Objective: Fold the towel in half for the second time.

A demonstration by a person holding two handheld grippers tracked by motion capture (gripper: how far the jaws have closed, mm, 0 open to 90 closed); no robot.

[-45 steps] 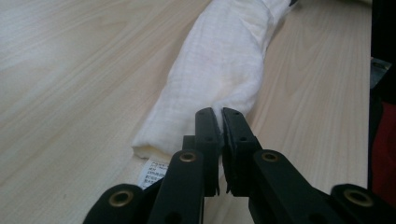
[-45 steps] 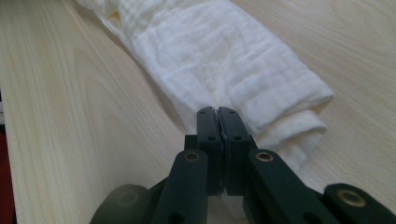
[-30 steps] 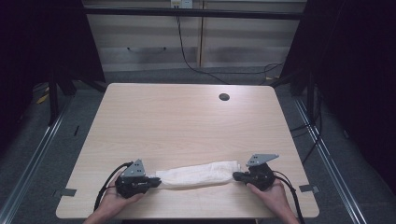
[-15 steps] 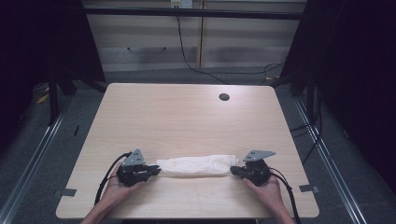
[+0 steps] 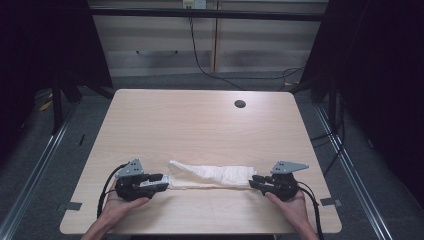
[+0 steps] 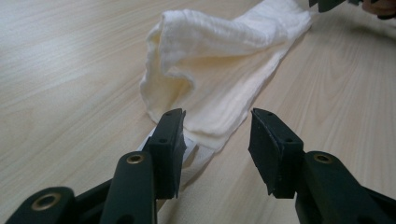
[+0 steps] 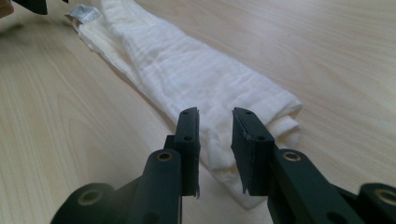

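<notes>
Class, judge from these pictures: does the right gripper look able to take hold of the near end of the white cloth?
Probably yes: the right gripper, jaws just opening, sits at the white cloth end, nothing between them.

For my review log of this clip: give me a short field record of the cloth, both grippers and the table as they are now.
cloth: white towel, folded into a long strip, lying flat along the table's near edge
left gripper: at the strip's left end, jaws have just been opening, pads off the fabric
right gripper: at the right end, jaws have just been opening, narrow gap, cloth end lies between and below them, not pinched
label: small tag at the towel's left end
table: light wood, round hole near the far edge
</notes>
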